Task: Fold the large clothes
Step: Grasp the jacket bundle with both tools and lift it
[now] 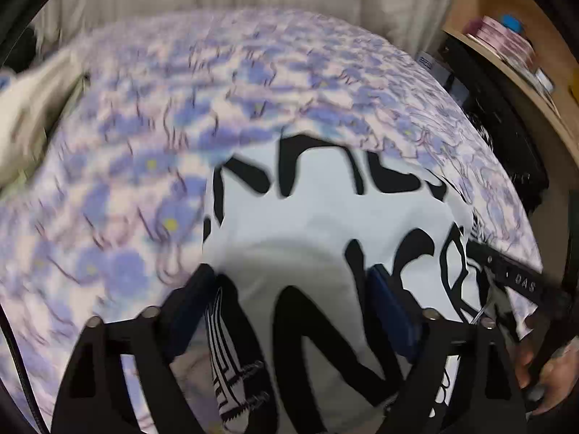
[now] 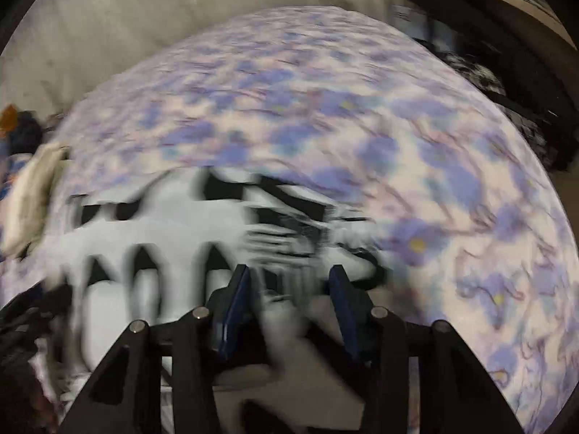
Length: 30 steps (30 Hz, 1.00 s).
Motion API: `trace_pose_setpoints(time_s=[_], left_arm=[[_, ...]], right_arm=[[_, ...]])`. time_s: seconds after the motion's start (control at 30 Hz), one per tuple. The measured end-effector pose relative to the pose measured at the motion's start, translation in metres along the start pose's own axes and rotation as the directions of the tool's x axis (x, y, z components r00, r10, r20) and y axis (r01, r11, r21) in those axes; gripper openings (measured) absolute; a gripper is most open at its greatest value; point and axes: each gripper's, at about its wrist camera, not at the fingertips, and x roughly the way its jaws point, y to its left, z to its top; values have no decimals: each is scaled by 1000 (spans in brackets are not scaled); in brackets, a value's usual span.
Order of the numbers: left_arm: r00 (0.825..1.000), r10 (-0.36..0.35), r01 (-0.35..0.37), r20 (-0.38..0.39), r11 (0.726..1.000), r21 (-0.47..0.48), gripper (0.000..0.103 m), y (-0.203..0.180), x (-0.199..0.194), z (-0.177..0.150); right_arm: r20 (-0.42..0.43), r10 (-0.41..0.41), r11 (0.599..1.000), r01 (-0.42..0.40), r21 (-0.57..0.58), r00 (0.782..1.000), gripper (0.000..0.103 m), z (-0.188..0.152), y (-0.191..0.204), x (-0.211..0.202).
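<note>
A white garment (image 1: 325,224) with big black lettering lies on a bed with a blue flowered sheet (image 1: 181,108). My left gripper (image 1: 295,285) hangs over the garment, open wide, with the cloth passing under and between its fingers (image 1: 202,289). At the right edge of that view a hand (image 1: 546,369) holds the black frame of the other tool (image 1: 521,282) at the garment's side. In the blurred right wrist view my right gripper (image 2: 289,282) stands open over the garment (image 2: 163,228) near its striped edge; rumpled cloth sits between the blue pads (image 2: 235,300), and no pressing shows.
A cream pillow (image 1: 25,115) lies at the bed's left edge. A wooden shelf (image 1: 506,54) with small items stands to the right, and dark objects (image 1: 506,137) fill the gap beside the bed. A pale wall (image 2: 181,18) backs the bed.
</note>
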Motion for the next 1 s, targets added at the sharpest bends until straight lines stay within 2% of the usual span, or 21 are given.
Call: trace_pose_setpoints(time_s=[0.07,0.2,0.3,0.43,0.5,0.63,0.73,0.8,0.87,0.93,1.0], left_arm=[[1000,-3,3,3,1000,-12,92,2,5,-2],[1000,-6,6,8,1000,-15,94,4,7,-3],[1000,-6,6,-4,1000,-13,95,4,4,-3],[1000,5,-4,-24,998,66,95,0,-22,-4],[999,-9,13,-43,995,96,95,3,-36,-7],[995,-21,33,-97,993,118,95,12,-58,-16],[989,-64,80,-135,989,122,95,19,-71,-25],[983,-91,108,-158,989,102,95,23,-73,-32],[970,-141,155,-196,986,58,95,27,-68,-39],[958,-174,185,-227,983,25,95,29,-59,-47],[951,-190,196,-246,981,3,95,29,-47,-55]], right_arm=[[1,30,999,-30,26,1000,44,-1,-8,2],[16,14,1000,-14,-2,1000,45,-3,-1,-2],[-6,39,999,-39,2,999,47,-2,-3,-9],[-19,76,997,-77,-6,997,47,-7,-12,-40],[-19,90,996,-90,-13,996,51,-10,-19,-55],[-9,94,995,-94,-27,996,69,-17,-36,-84],[-20,127,992,-128,-22,992,77,-21,-52,-96],[-40,137,990,-138,-17,990,78,-24,-59,-95],[-72,160,987,-161,-9,985,78,-28,-66,-87],[-110,206,979,-204,25,972,78,-34,-72,-75],[-144,274,961,-265,79,951,78,-41,-78,-58]])
